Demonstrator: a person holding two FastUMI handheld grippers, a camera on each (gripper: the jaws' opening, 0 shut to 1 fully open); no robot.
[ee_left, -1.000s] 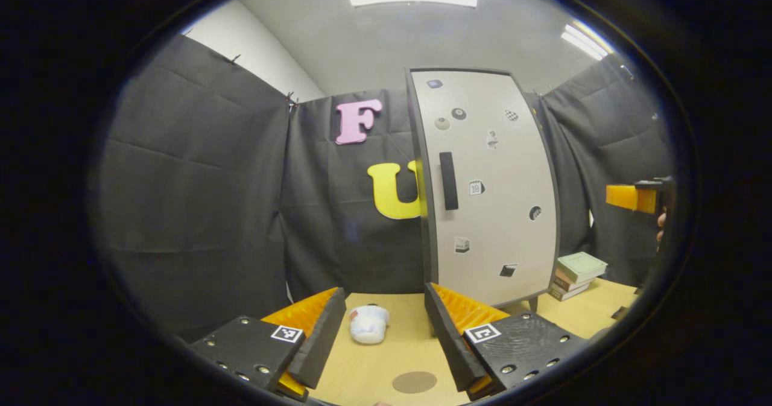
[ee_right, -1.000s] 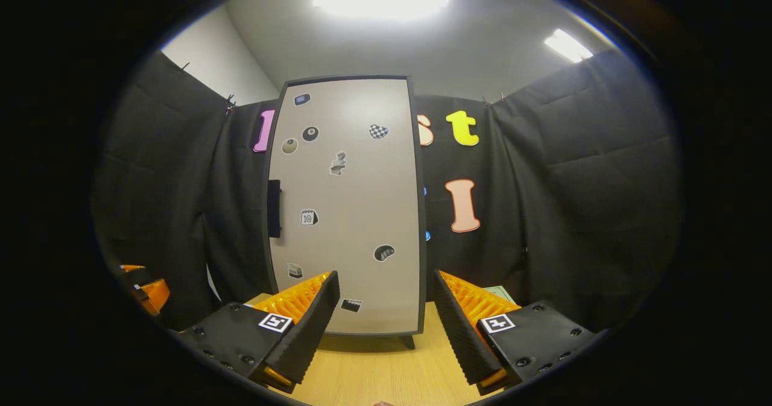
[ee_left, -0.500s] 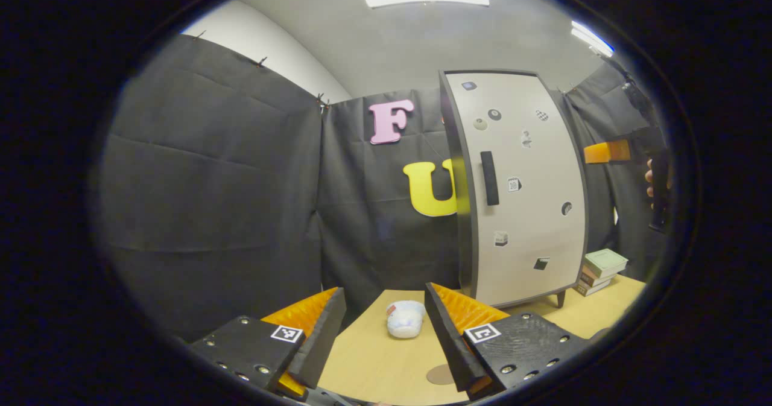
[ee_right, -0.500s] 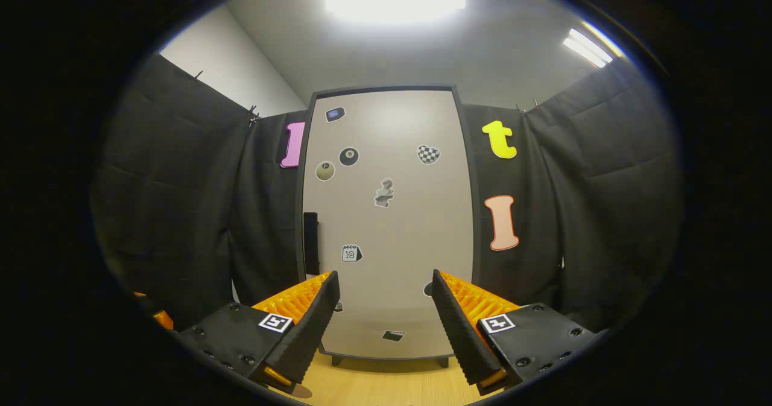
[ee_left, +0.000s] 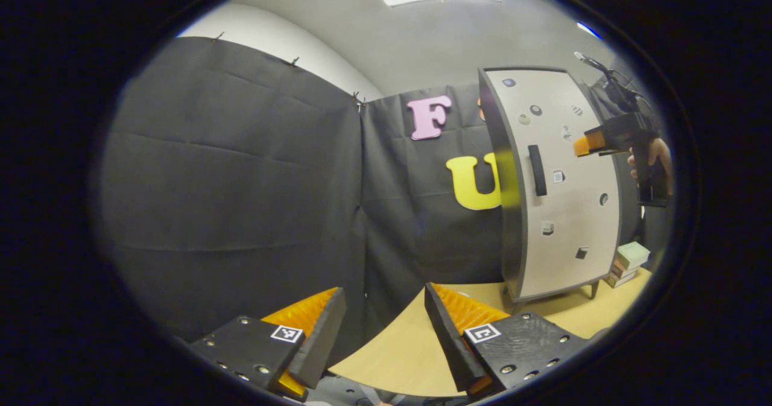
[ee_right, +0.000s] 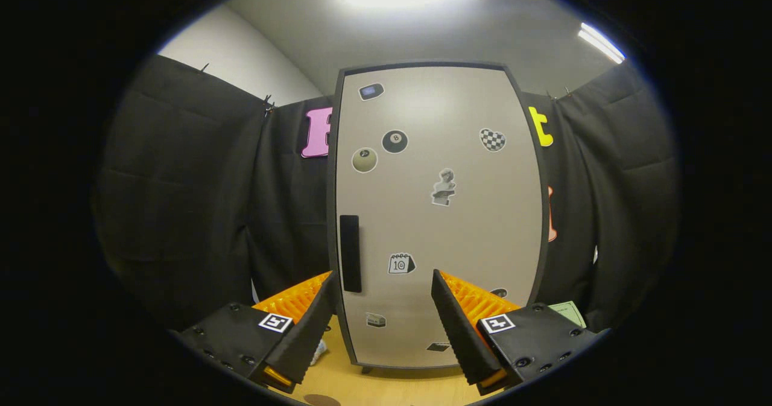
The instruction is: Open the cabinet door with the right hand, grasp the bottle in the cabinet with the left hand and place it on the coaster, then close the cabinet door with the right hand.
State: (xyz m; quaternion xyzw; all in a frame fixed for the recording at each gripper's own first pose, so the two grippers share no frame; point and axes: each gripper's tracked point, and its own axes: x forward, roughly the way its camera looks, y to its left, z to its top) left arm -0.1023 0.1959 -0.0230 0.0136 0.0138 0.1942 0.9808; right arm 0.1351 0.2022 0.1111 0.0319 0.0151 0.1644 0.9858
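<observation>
A tall grey cabinet (ee_right: 440, 213) stands on the wooden table with its door closed, so its inside is hidden. A dark vertical handle (ee_right: 350, 253) runs along the door's left edge. My right gripper (ee_right: 383, 291) is open in front of the lower door, and its left finger sits just below the handle. The left gripper view has the cabinet (ee_left: 561, 183) at far right, with the right gripper (ee_left: 584, 145) held by a hand (ee_left: 654, 155) at handle (ee_left: 537, 169) height. My left gripper (ee_left: 384, 309) is open and empty over the table's left edge. An edge of the brown coaster (ee_right: 321, 399) shows at the bottom.
A white crumpled bundle (ee_right: 319, 350) lies on the table (ee_left: 410, 345) left of the cabinet's foot. A stack of books (ee_left: 630, 258) sits to the cabinet's right; a green book (ee_right: 567, 312) peeks out there. Black cloth walls surround the booth.
The right gripper has moved closer to the door and up toward the handle. The left gripper has swung left, so the bundle and coaster left its view.
</observation>
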